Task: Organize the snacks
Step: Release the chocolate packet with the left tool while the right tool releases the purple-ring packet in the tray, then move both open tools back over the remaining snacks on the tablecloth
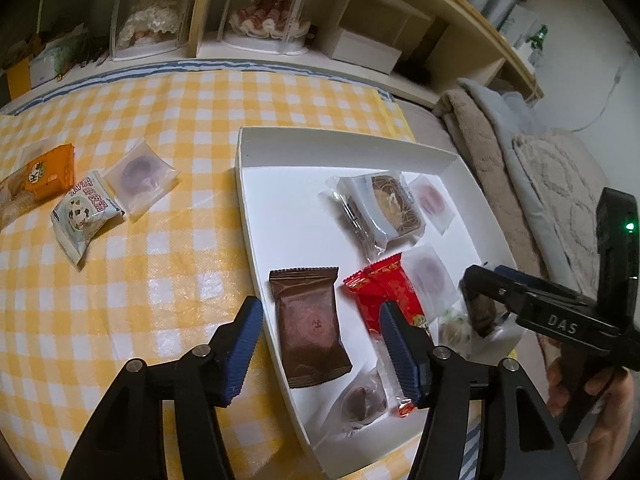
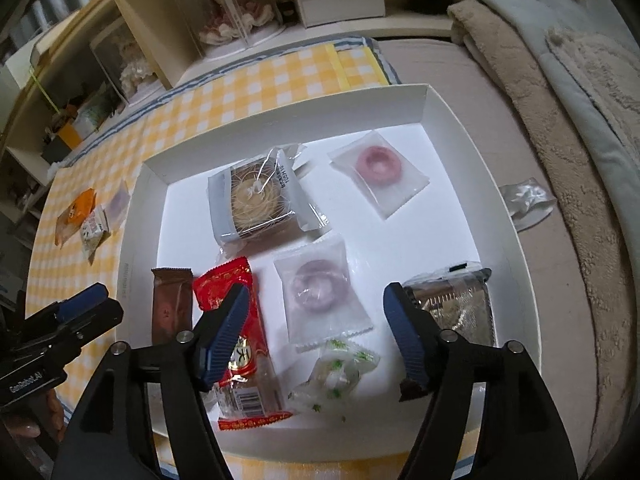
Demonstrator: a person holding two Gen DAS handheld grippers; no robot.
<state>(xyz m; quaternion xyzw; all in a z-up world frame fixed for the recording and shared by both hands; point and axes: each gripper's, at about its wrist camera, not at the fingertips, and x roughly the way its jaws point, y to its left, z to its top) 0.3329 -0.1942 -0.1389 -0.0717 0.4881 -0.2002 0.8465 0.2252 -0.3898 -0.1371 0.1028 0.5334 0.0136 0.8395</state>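
Blue ribbed pads on my left gripper (image 1: pixel 320 344) stand apart, clasping nothing, astride the brown foil-wrapped snack packet (image 1: pixel 310 330) lying inside the shallow white cardboard tray (image 1: pixel 256 216). My right gripper (image 2: pixel 316 334) is likewise released over the clear-wrapped purple ring pastry (image 2: pixel 318 292). Both look like fresh drops, so I'd lift straight up without snagging wrappers. Farther out on the yellow checked cloth (image 1: pixel 160 120), the orange packet (image 1: pixel 50 176), the panda-printed pouch (image 1: pixel 86 212) and another translucent purple pastry (image 1: pixel 138 178) wait.

We hold both black claws with blue ribbed pads tilted steeply downward: the left claw (image 1: pixel 320 344) stands apart and empty, the right claw (image 2: pixel 316 336) likewise, side by side.
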